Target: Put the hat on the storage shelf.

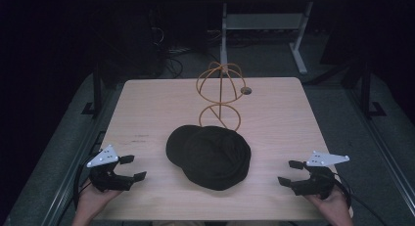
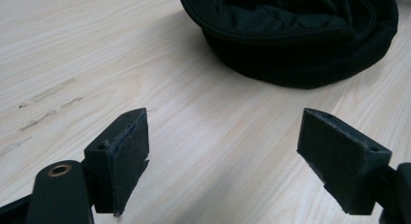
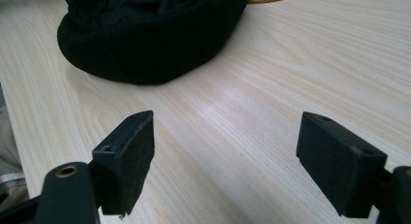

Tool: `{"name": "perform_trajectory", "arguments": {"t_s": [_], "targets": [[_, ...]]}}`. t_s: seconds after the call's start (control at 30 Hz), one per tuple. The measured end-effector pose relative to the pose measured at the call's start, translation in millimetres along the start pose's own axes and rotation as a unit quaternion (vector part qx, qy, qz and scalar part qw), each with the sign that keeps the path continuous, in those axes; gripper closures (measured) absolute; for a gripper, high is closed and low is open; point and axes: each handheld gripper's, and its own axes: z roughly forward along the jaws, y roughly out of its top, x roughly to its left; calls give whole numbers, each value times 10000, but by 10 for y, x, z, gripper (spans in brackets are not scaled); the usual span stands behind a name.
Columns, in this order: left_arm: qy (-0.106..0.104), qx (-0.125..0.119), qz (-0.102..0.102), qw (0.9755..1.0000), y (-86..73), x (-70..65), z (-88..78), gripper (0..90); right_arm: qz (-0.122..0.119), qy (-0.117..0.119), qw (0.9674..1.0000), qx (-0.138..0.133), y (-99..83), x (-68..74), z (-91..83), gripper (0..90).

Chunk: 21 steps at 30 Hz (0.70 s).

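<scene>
- A black cap [image 1: 210,156] lies mid-bench [image 1: 147,108], touching the foot of a wire hat stand [image 1: 221,96].
- The left claw [image 1: 129,167] and right claw [image 1: 288,172] sit at the near corners, jaws apart, empty.
- Nothing looks started; likely next: grip the cap's rim from both sides and lift it toward the stand.

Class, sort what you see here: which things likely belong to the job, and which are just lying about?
Likely in the job: black cap, wire hat stand, left gripper, right gripper.
Just about: round hole in the table, desk frame behind.
</scene>
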Motion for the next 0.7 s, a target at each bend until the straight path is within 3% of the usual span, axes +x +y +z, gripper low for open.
{"name": "perform_trajectory", "arguments": {"t_s": [0.23, 0.3, 0.43, 0.7], "targets": [[-201, -104, 216, 9995, 146, -128, 27, 182, -15, 18, 10000, 23, -3, -2, 3, 203], [-342, -61, 338, 9988, 201, -183, 62, 183, 23, 35, 10000, -1, 9, -2, 0, 201], [-405, 16, 496, 9979, 275, -260, 86, 187, -3, 42, 10000, 13, 18, 9, 2, 199], [-704, 97, 912, 9933, 527, -513, 193, 202, -27, 71, 10000, -4, 27, 53, 22, 198]]}}
